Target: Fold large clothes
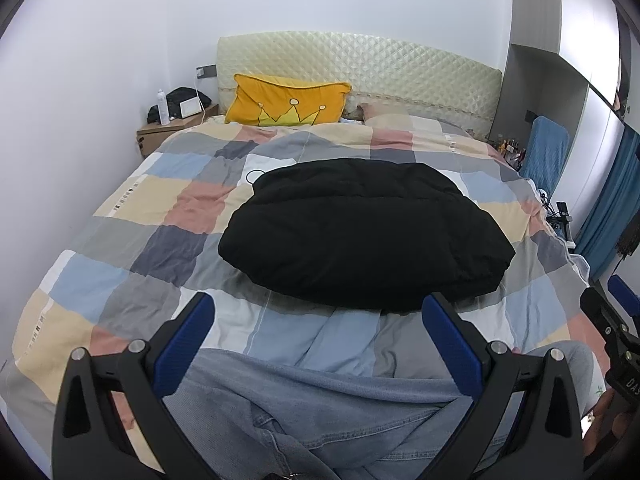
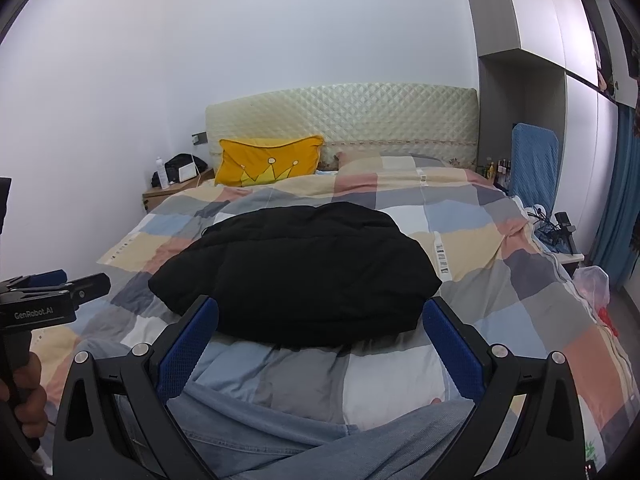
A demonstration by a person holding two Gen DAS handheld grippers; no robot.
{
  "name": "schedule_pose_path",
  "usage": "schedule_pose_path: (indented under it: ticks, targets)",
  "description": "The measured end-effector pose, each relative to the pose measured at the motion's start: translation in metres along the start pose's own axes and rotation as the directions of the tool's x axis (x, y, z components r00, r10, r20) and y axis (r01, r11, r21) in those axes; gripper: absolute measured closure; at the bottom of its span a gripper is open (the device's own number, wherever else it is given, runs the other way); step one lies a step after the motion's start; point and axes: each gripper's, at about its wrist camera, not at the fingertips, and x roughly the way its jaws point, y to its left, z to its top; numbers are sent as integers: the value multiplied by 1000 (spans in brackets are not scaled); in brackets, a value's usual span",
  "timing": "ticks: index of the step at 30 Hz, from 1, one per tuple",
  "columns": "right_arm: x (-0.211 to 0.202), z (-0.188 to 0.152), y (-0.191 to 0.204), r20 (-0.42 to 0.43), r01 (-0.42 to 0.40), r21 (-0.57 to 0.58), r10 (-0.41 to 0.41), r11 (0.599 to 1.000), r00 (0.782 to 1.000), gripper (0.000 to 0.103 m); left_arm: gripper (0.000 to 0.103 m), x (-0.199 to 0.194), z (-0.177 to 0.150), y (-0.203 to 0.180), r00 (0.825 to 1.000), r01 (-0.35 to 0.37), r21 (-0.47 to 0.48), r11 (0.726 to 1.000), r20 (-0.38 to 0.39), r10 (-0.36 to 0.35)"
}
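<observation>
Ahead of both grippers, the black garment (image 1: 366, 236) lies bundled on the bed (image 1: 132, 216), its long axis crosswise. Left gripper (image 1: 318, 320) and right gripper (image 2: 320, 322) hover short of its near edge, jaws spread and empty, neither clearly nearer.

black padded garment (image 1: 364, 236) | folded into a thick, puffy rounded bundle | lies flat mid-bed on checked quilt (image 1: 160, 208) | blue denim garment (image 1: 320, 408) | crumpled at near bed edge, apart from the black one
</observation>
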Motion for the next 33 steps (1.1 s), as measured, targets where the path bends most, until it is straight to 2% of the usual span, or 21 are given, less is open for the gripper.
schedule_pose_path:
  ticks: [33]
  targets:
    - [2, -1, 0, 0, 13, 1, -13, 1000, 1000, 0, 0, -2, 2, -1, 1000, 5, 10, 1000, 10, -5]
